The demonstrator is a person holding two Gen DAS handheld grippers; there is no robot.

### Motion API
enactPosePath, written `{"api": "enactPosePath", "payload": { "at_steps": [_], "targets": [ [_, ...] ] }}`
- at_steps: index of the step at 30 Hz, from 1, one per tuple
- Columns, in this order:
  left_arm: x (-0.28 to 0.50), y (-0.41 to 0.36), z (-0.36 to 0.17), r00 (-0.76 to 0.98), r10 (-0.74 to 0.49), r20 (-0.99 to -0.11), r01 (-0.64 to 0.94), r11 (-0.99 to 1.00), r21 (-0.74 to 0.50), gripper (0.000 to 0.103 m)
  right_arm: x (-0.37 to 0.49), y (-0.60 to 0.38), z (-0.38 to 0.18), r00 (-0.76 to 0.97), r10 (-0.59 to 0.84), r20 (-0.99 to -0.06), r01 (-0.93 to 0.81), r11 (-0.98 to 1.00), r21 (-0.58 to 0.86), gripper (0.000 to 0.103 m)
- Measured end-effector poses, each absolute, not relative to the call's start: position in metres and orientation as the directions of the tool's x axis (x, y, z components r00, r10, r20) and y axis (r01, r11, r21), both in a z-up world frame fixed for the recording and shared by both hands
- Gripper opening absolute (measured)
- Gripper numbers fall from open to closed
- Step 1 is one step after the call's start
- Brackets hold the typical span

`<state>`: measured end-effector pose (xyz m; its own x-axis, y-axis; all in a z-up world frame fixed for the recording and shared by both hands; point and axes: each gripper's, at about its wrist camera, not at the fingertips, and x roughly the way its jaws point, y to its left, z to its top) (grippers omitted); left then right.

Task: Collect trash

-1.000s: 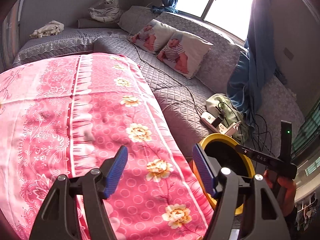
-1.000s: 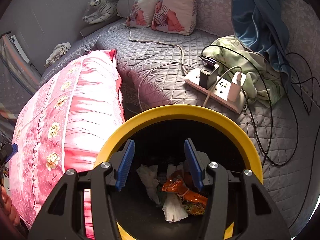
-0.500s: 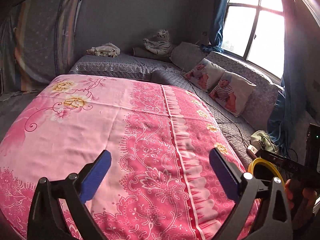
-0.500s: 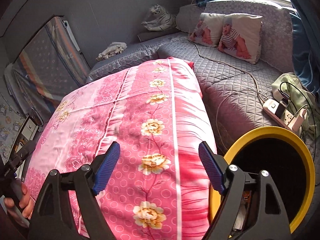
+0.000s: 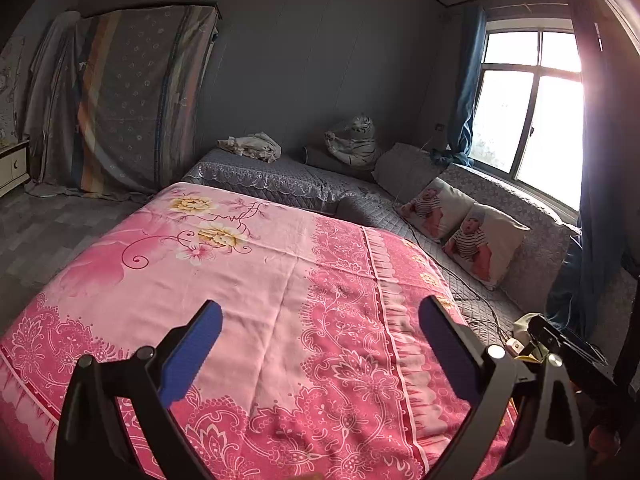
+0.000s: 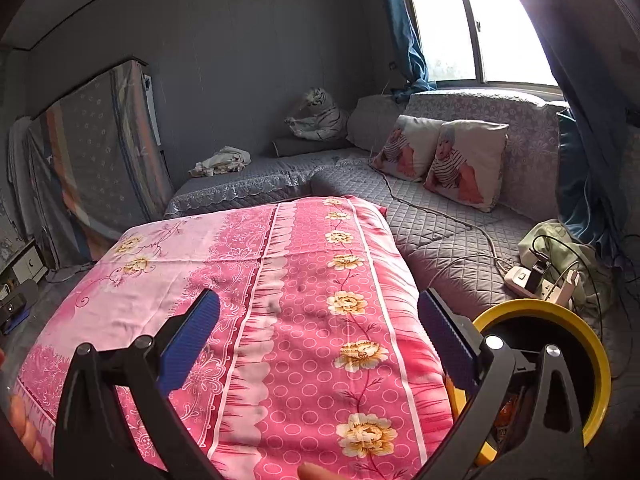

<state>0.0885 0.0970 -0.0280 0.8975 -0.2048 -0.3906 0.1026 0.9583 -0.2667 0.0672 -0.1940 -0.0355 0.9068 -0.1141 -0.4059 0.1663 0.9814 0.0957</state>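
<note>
The trash bin (image 6: 560, 312) is round, with a thick yellow rim and a black inside. It stands low beside the right edge of the pink floral bedcover (image 6: 280, 300), just in front of the grey quilted sofa (image 6: 452, 236). Some orange wrapper is seen inside, mostly hidden. The right gripper (image 6: 316, 336) hangs over the cover with its blue pads spread wide and holding nothing. The left gripper (image 5: 320, 340) is also spread wide and empty above the cover. On the sofa lie two baby-print cushions (image 6: 444, 160) and a power strip (image 6: 540, 280). A bright window (image 5: 532, 108) is behind.
</note>
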Motion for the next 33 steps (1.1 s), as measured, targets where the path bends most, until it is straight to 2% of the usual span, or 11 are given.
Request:
{"api": "enactPosePath", "payload": {
  "at_steps": [4,11,18,33],
  "targets": [
    [0.070,0.090,-0.019,0.911,-0.177,-0.372,0.098,0.970,-0.222,0.095,0.050,-0.180,-0.030,0.922,-0.145,-0.358,0.168,0.985,0.034,0.095],
    [0.047,0.078,-0.009,0.922,-0.164,-0.351,0.105,0.978,-0.181,0.095,0.032,-0.172,-0.030,0.923,-0.183,-0.339,0.189,0.982,-0.015,0.095],
    [0.033,0.062,-0.006,0.936,-0.133,-0.326,0.099,0.988,-0.121,0.095,0.024,-0.179,-0.028,0.926,-0.205,-0.316,0.221,0.975,0.016,0.095],
    [0.034,0.057,-0.004,0.930,-0.150,-0.336,0.111,0.985,-0.133,0.095,0.025,-0.192,-0.034,0.914,-0.215,-0.343,0.246,0.968,0.050,0.095]
  ]
}}
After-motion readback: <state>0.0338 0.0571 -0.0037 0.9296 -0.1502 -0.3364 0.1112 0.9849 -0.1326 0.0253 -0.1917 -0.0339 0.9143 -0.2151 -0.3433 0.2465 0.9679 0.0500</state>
